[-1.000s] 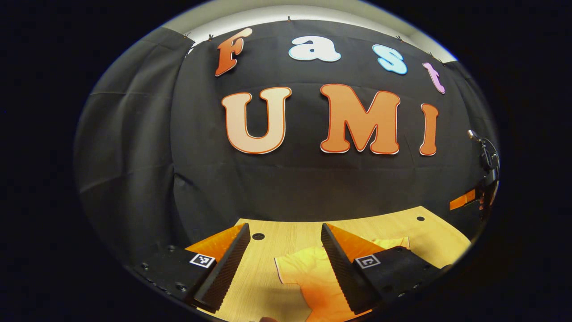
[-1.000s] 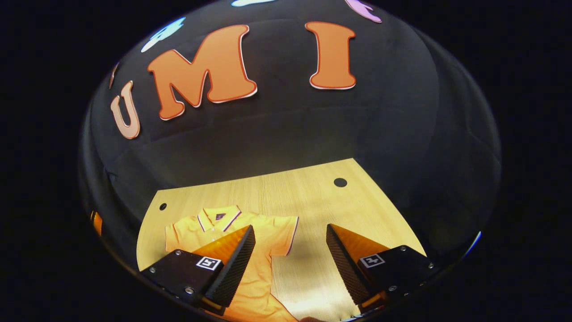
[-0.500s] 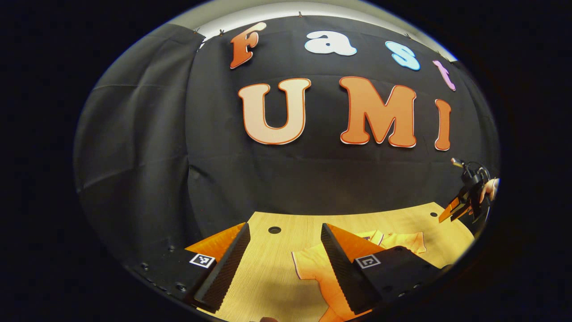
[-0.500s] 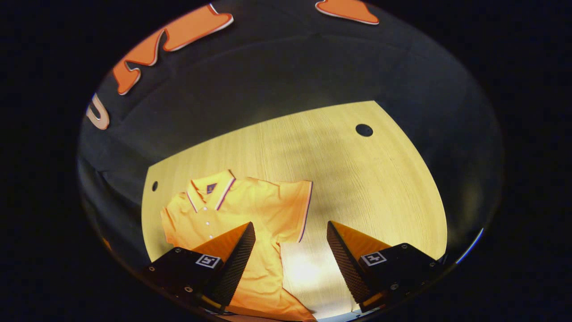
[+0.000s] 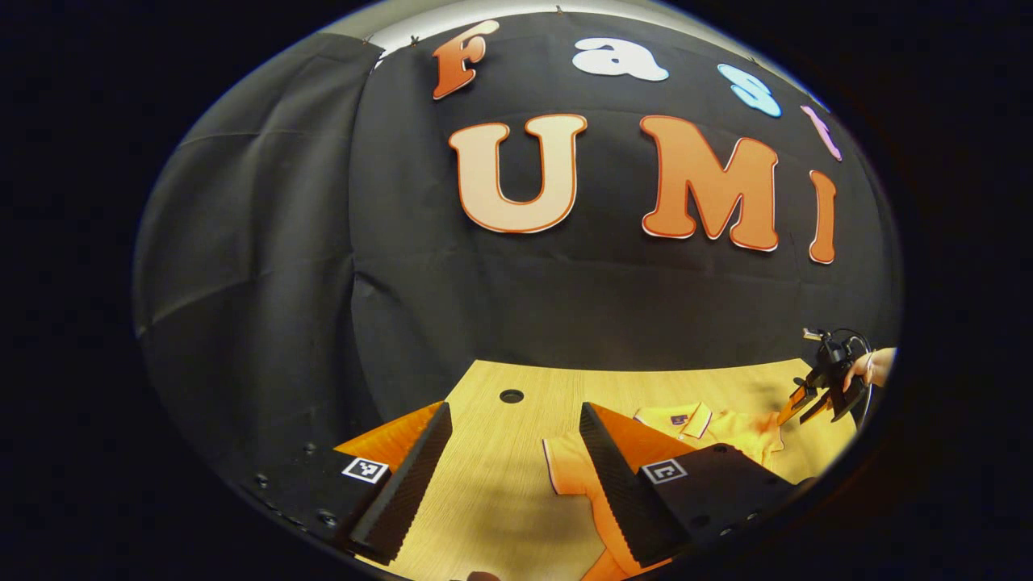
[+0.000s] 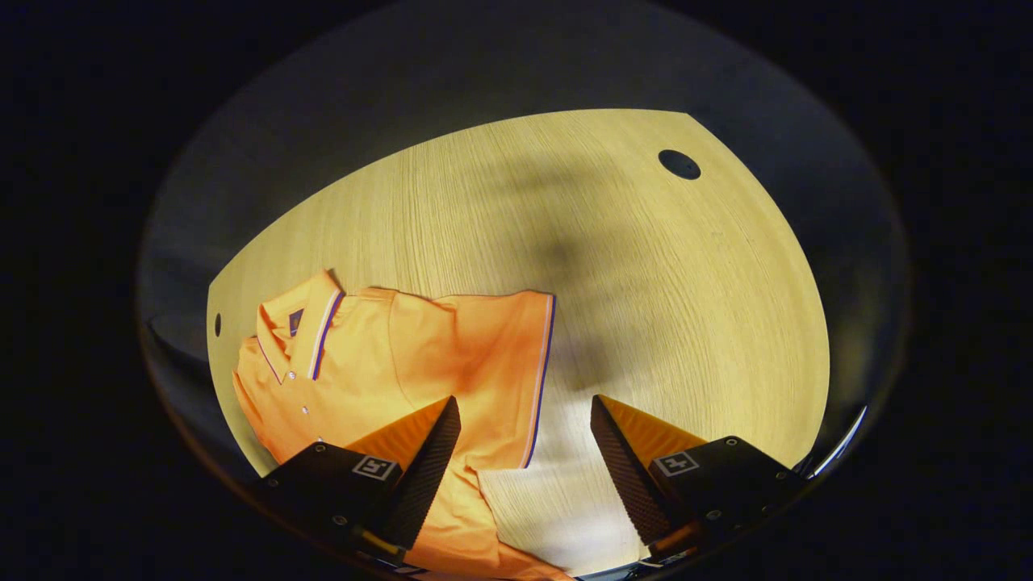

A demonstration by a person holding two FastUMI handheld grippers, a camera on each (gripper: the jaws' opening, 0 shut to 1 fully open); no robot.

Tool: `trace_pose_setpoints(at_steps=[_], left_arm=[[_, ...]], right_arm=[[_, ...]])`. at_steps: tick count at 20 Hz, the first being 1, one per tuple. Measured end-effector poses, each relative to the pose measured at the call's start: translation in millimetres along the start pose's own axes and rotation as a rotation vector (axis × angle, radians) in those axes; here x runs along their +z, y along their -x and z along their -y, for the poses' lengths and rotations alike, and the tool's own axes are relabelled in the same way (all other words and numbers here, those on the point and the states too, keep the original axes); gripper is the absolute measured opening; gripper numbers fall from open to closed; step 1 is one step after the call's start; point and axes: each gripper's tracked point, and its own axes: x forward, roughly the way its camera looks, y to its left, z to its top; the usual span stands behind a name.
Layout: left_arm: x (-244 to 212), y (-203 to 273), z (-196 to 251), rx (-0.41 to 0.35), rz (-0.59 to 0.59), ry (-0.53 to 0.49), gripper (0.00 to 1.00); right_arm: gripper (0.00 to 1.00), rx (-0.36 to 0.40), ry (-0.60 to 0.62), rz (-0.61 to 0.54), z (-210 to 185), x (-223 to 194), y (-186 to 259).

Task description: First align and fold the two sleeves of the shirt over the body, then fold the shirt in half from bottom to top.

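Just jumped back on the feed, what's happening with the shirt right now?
An orange polo shirt lies flat on the wooden table, sleeves not yet folded. The right gripper hangs open just above the hem of one short sleeve, touching nothing. The left gripper is open too, near the other sleeve. No fold has begun.

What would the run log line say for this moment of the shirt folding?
stage: approach | shirt: flat on table, sleeves unfolded | right gripper: open above sleeve | left gripper: open, holding nothing
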Motion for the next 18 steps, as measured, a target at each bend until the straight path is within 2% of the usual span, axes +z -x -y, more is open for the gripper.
trace_pose_setpoints(at_steps=[4,7,10,11,13,14,15,16,17,18], left_arm=[[-7.2,-8.4,-7.0,0.029,-0.026,0.010,0.98],[-10.5,-14.1,-7.2,0.032,-0.035,-0.001,1.00],[-9.3,-17.0,-5.4,0.029,-0.039,-0.010,0.98],[-8.5,-18.2,-4.2,0.027,-0.038,-0.009,0.98],[-10.5,-20.2,-5.0,0.023,-0.044,-0.003,0.98],[-12.5,-21.9,-5.3,0.021,-0.049,0.001,0.98],[-13.0,-22.5,-5.7,0.020,-0.053,0.005,0.98],[-14.2,-23.7,-5.6,0.017,-0.053,0.007,0.98],[-14.3,-24.9,-6.0,0.016,-0.054,0.008,0.98],[-13.7,-24.9,-9.0,0.020,-0.054,0.007,0.98]], right_arm=[[0.98,-0.043,0.009,-0.049,8.8,-5.9,-22.0],[0.95,-0.046,0.008,-0.056,6.1,-4.7,-28.1],[0.84,-0.071,-0.003,-0.072,7.5,-5.5,-36.6],[0.76,-0.073,-0.011,-0.083,7.3,-5.0,-31.8],[0.72,-0.076,-0.024,-0.081,9.4,-4.0,-33.4],[0.66,-0.074,-0.027,-0.077,9.1,-4.9,-33.0],[0.49,-0.067,-0.039,-0.067,8.0,-3.1,-32.6],[0.37,-0.055,-0.060,-0.058,6.9,-1.4,-32.4],[0.17,-0.030,-0.077,-0.043,3.8,-1.0,-32.3],[0.10,-0.016,-0.073,-0.035,2.1,-1.7,-31.3]])
